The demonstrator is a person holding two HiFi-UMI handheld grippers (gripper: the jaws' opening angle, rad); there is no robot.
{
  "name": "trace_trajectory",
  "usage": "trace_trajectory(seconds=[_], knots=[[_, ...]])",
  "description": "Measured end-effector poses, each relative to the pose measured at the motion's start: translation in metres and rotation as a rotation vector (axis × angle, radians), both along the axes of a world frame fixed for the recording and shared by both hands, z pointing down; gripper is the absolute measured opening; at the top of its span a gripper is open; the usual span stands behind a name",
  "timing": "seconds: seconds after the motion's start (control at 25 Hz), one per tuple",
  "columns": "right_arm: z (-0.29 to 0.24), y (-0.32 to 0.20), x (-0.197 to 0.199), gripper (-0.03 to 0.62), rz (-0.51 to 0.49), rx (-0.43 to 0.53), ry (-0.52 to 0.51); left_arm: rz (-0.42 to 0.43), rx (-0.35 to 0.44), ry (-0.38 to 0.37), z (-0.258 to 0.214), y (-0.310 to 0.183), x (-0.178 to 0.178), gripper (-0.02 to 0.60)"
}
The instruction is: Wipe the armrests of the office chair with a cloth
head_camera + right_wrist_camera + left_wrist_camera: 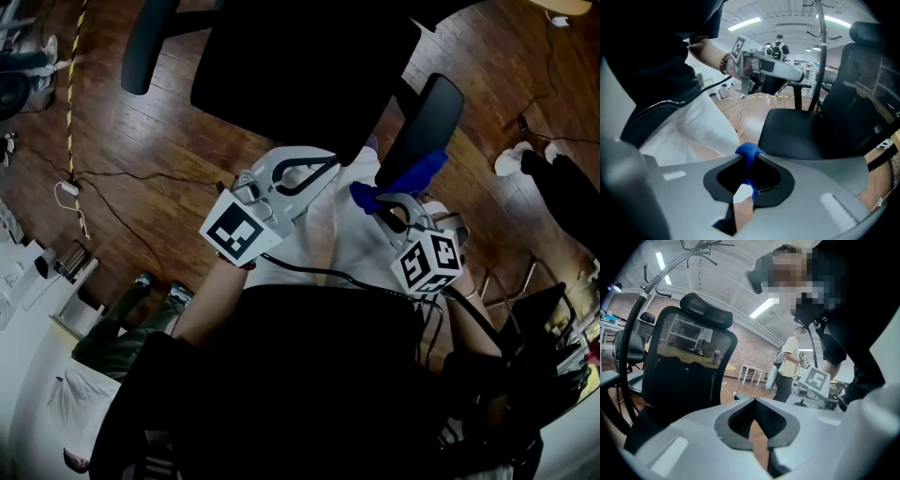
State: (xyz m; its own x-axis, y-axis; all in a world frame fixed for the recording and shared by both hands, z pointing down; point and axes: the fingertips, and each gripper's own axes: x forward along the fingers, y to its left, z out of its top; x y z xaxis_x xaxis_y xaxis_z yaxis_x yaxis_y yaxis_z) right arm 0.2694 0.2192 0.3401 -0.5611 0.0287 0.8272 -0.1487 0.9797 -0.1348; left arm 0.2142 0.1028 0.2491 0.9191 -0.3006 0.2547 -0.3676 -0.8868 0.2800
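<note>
Blue cloth (pixel 749 151) is pinched in my right gripper (pixel 750 159), its jaws closed on it. Only the head view shows it at the armrest (pixel 427 122). My left gripper (pixel 754 401) is closed and empty.

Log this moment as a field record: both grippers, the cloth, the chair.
left gripper: jaws together, nothing between them
right gripper: shut on blue cloth
blue cloth: bunched at the jaw tips, close to near armrest; contact cannot be told
office chair: black, on wooden floor
other armrest: no gripper near it
</note>
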Motion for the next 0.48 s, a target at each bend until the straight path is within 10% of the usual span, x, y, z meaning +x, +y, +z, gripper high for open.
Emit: trace_trajectory(seconds=[0.48], knots=[[0.025, -0.004, 0.087, 0.040, 0.356, 0.029, 0.223, 0.035, -0.022, 0.008, -0.002, 0.012, 0.018, 0.006]])
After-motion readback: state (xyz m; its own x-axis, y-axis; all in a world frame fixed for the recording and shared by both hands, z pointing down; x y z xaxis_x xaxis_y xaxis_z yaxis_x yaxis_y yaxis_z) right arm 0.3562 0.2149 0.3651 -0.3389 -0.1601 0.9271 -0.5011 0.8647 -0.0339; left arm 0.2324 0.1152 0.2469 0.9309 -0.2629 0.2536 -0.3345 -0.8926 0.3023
